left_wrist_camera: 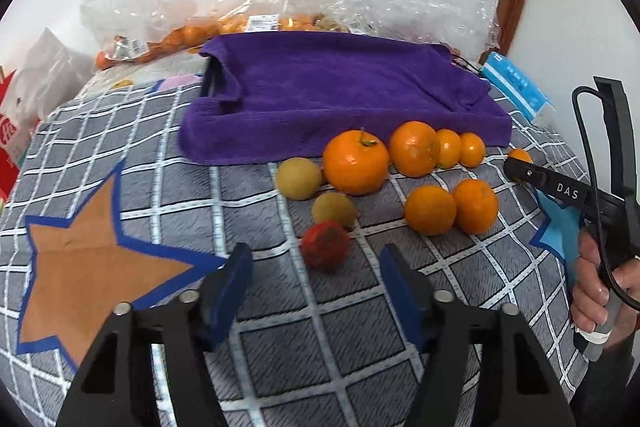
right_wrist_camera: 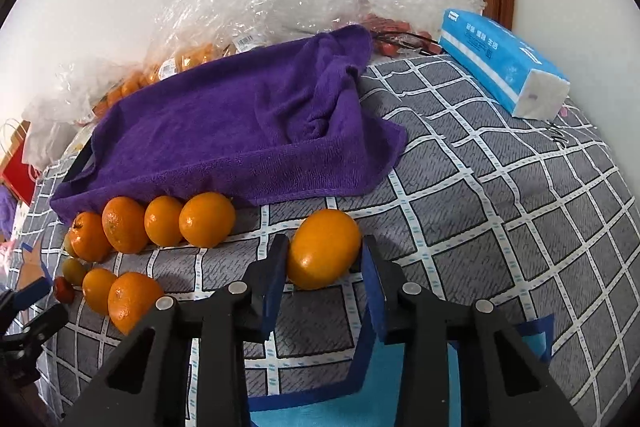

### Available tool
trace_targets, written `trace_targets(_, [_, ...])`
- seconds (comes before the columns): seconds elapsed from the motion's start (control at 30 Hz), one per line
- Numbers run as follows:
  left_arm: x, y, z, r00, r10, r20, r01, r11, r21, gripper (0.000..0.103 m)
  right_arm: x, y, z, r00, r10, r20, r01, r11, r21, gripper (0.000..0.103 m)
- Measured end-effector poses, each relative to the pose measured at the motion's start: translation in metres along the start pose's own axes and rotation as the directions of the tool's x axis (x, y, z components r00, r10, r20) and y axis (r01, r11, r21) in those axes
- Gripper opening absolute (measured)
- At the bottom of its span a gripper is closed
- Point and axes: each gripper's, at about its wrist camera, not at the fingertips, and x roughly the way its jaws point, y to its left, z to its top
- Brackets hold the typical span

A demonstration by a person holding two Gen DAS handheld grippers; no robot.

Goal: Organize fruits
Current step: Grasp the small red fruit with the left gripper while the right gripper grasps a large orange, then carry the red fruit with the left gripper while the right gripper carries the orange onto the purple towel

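Observation:
My left gripper is open above the checked cloth, and a small red fruit lies on the cloth between its blue fingertips without touching them. Two yellow-green fruits and several oranges sit just beyond, along the purple towel. My right gripper is shut on a lone orange, with both pads against its sides; the orange rests on the cloth. The other oranges lie in rows to its left. In the left wrist view a hand holds the right gripper at the right edge.
A brown star patch lies at the left and a blue patch under my right gripper. A tissue pack sits at the back right. Clear plastic bags with more oranges line the wall, and a red bag stands far left.

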Motion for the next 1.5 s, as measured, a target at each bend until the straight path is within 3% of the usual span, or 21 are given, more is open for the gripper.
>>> trace_targets(0.17, [0.003, -0.001, 0.001, 0.999, -0.045, 0.009, 0.045, 0.999, 0.003, 0.043, -0.006, -0.006, -0.002, 1.0, 0.006, 0.026, -0.006, 1.0, 0.028, 0.036])
trace_targets(0.43, [0.005, 0.008, 0.002, 1.0, -0.017, 0.006, 0.017, 0.999, -0.044, 0.024, -0.015, 0.001, -0.005, 0.997, 0.055, 0.057, -0.054, 0.998, -0.021, 0.036])
trace_targets(0.93, [-0.022, 0.019, -0.013, 1.0, -0.004, 0.009, 0.005, 0.994, -0.11, 0.024, -0.031, 0.005, -0.008, 0.99, 0.092, 0.108, -0.089, 0.996, -0.032, 0.036])
trace_targets(1.5, [-0.078, 0.04, -0.03, 0.998, 0.038, 0.044, -0.028, 0.98, -0.195, 0.024, -0.079, 0.028, -0.049, 0.985, 0.138, 0.105, -0.132, 0.99, -0.055, 0.036])
